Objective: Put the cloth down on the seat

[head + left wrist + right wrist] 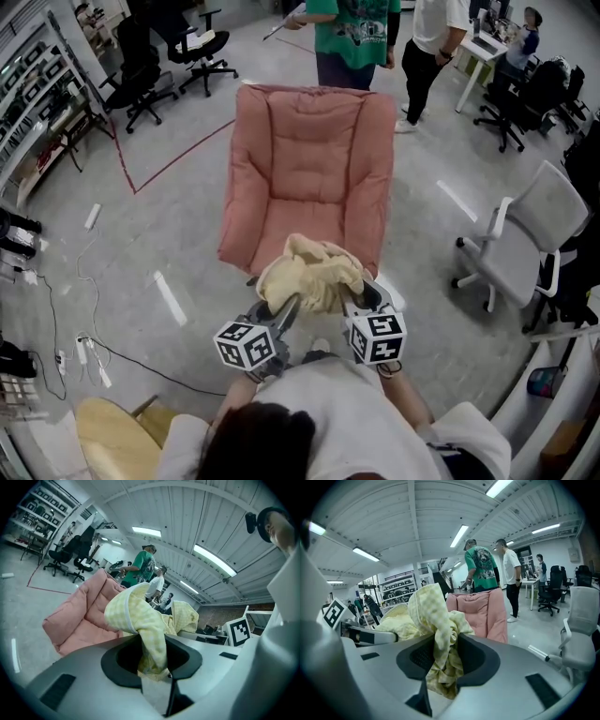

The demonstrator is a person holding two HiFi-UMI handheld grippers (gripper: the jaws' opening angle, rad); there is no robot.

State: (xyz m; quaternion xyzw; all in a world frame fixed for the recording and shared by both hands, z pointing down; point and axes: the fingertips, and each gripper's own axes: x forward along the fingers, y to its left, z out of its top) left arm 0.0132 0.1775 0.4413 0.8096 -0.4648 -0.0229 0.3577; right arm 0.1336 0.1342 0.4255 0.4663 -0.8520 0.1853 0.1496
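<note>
A pale yellow checked cloth (312,272) hangs bunched between my two grippers, just above the front edge of a pink cushioned seat (309,169). My left gripper (289,309) is shut on one end of the cloth (140,620), which is pinched between its jaws. The right gripper (349,306) is shut on the other end of the cloth (436,616). Both grippers point towards the seat (79,616), whose backrest (480,611) rises beyond the cloth.
Two people (354,37) stand behind the seat. A white office chair (525,239) is at the right, black office chairs (178,52) at the back left. Cables (84,352) lie on the grey floor at the left, beside shelving (28,84).
</note>
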